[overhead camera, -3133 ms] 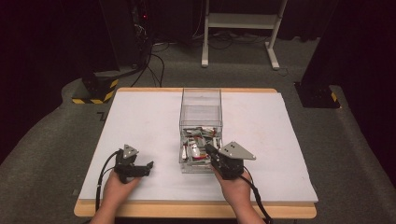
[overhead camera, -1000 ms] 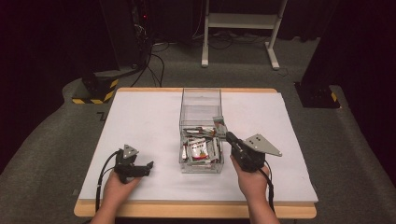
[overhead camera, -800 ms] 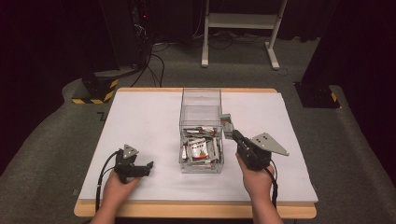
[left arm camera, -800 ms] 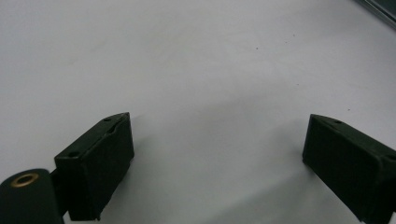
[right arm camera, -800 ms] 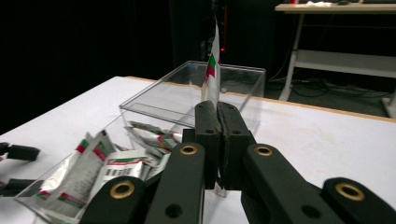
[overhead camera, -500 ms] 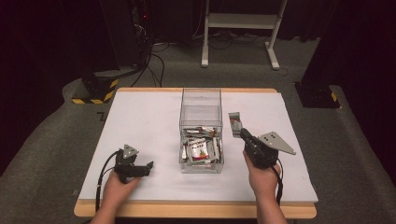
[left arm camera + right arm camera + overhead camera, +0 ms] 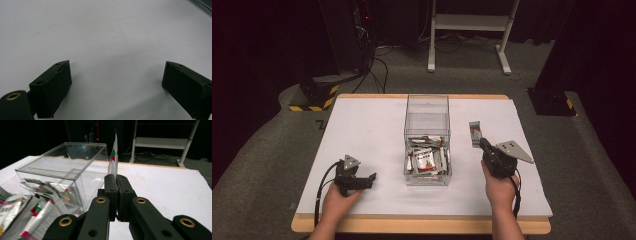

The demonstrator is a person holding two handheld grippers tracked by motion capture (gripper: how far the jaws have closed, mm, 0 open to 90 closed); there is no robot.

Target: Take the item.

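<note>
A clear plastic box (image 7: 427, 119) stands mid-table, its pulled-out drawer (image 7: 427, 165) holding several small sachets (image 7: 426, 159). My right gripper (image 7: 482, 142) is to the right of the box, above the white table, shut on one sachet (image 7: 475, 133) that sticks up from its jaws. In the right gripper view that sachet (image 7: 114, 157) stands edge-on above the closed jaws (image 7: 116, 182), with the box (image 7: 67, 167) to the left. My left gripper (image 7: 371, 178) rests low at the front left, open, with bare white table between its fingers (image 7: 53, 82).
The white table (image 7: 362, 130) has a wooden edge at front and back. On the floor behind are cables, a yellow-black striped block (image 7: 314, 95) and a white stand (image 7: 472, 25). Bare table surface lies on both sides of the box.
My right gripper has lifted a sachet out of the drawer and carried it to the right, away from the box. The left gripper has stayed where it was.
</note>
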